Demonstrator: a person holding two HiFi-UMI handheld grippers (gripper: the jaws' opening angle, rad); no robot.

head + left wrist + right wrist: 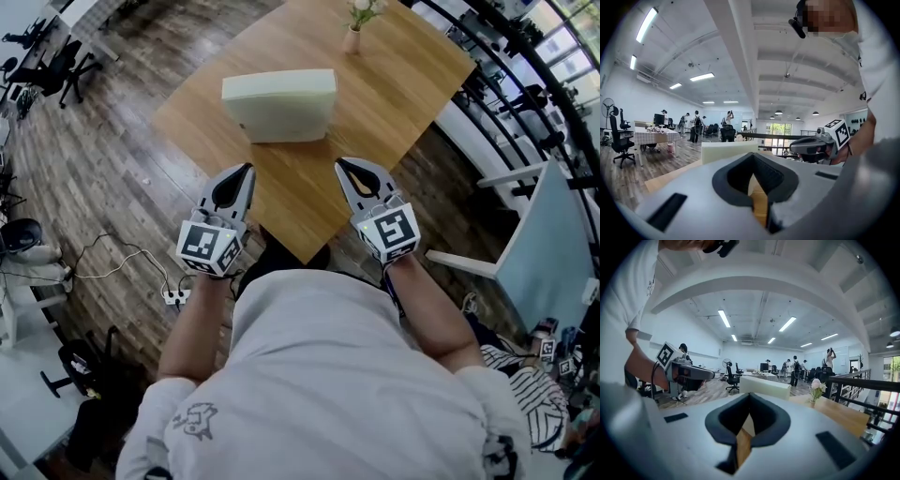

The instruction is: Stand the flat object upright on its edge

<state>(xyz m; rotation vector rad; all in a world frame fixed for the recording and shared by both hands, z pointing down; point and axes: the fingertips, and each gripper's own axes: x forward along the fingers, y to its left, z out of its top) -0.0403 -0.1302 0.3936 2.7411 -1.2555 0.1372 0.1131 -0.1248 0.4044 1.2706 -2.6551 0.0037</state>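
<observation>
Now my left tongs (248, 170) and right tongs (343, 165) are pinched together, empty; slab (279, 103) waits ahead; next I'd open and reach.

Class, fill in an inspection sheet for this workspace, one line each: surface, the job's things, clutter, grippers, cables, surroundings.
Surface: light brown wooden table.
Job's things: pale cream flat rectangular block, lying on its broad face mid-table, not yet stood on edge.
Clutter: small vase of flowers near the far edge, apart from the block.
Grippers: left gripper and right gripper both shut, nothing between the fingers, held by the table's near corner, short of the block.
Cables: white power strip and thin cable on the floor at the left.
Surroundings: dark wooden floor, black office chairs, people standing far off.
</observation>
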